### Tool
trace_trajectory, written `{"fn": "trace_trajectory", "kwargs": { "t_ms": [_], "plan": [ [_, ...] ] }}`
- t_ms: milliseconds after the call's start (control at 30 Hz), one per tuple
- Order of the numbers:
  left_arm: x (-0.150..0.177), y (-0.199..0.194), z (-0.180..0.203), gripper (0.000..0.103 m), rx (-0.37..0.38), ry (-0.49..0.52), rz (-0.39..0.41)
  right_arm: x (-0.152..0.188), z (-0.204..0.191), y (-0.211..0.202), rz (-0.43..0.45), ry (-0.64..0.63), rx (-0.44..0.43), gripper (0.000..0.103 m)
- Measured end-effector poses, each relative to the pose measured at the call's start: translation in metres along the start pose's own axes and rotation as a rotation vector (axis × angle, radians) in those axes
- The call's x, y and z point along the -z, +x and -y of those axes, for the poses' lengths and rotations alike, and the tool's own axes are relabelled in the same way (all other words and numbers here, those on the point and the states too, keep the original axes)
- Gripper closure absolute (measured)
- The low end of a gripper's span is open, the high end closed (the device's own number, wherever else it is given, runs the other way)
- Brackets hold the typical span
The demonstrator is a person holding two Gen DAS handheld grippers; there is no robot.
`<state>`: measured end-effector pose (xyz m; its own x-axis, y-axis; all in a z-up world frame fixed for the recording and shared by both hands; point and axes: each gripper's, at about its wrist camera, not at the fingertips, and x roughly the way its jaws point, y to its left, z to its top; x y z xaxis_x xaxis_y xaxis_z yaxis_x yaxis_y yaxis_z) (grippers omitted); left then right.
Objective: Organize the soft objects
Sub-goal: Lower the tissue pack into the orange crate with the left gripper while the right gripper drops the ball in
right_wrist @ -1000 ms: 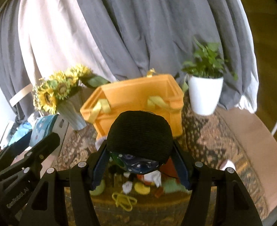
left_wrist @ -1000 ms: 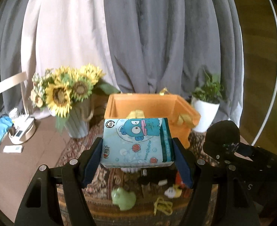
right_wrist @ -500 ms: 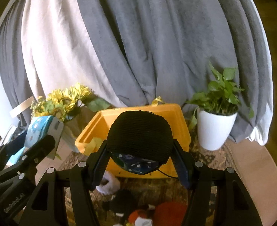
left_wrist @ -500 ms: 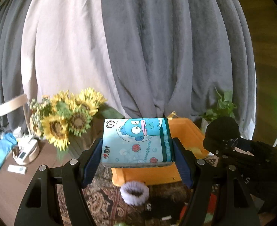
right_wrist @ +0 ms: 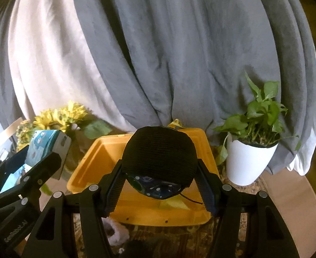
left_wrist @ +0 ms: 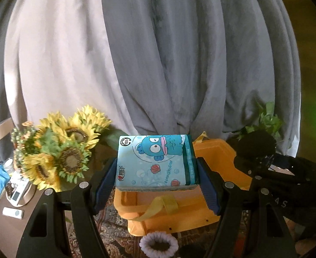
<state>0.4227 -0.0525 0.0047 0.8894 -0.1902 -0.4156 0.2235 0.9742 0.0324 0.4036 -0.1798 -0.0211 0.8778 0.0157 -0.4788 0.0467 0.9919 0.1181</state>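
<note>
My left gripper (left_wrist: 156, 185) is shut on a light blue tissue pack (left_wrist: 155, 163) with a cartoon fish on it, held above the near left part of the orange storage box (left_wrist: 179, 212). My right gripper (right_wrist: 161, 190) is shut on a black knitted cap (right_wrist: 159, 157) with a blue patterned lining, held over the same orange box (right_wrist: 102, 165). The right gripper with the cap (left_wrist: 255, 146) shows at the right of the left wrist view. The left gripper with the tissue pack (right_wrist: 47, 148) shows at the left of the right wrist view.
A vase of sunflowers (left_wrist: 59, 150) stands left of the box. A white pot with a green plant (right_wrist: 247, 161) stands to its right. A fuzzy lilac scrunchie (left_wrist: 159, 241) lies on the patterned rug in front of the box. Grey and cream curtains hang behind.
Both grippers have risen and moved forward with their loads, from above the toys on the rug to over the orange box. The toys have dropped out of view.
</note>
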Motion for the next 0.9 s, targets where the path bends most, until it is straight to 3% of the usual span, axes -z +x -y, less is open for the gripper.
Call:
{"fn": "trace_trajectory", "kwargs": {
  "t_ms": [433, 700, 900],
  "plan": [
    [0.003, 0.091, -0.004, 0.031, 0.033, 0.003, -0.150, -0.005, 0.006, 0.081, -0.134, -0.005, 0.040, 0.039],
    [0.013, 0.124, -0.005, 0.031, 0.054, 0.016, -0.261, 0.000, 0.008, 0.112, -0.222, -0.006, 0.047, 0.039],
    [0.018, 0.135, -0.005, 0.029, 0.072, 0.019, -0.301, 0.001, 0.012, 0.127, -0.282, 0.009, 0.041, 0.037]
  ]
}}
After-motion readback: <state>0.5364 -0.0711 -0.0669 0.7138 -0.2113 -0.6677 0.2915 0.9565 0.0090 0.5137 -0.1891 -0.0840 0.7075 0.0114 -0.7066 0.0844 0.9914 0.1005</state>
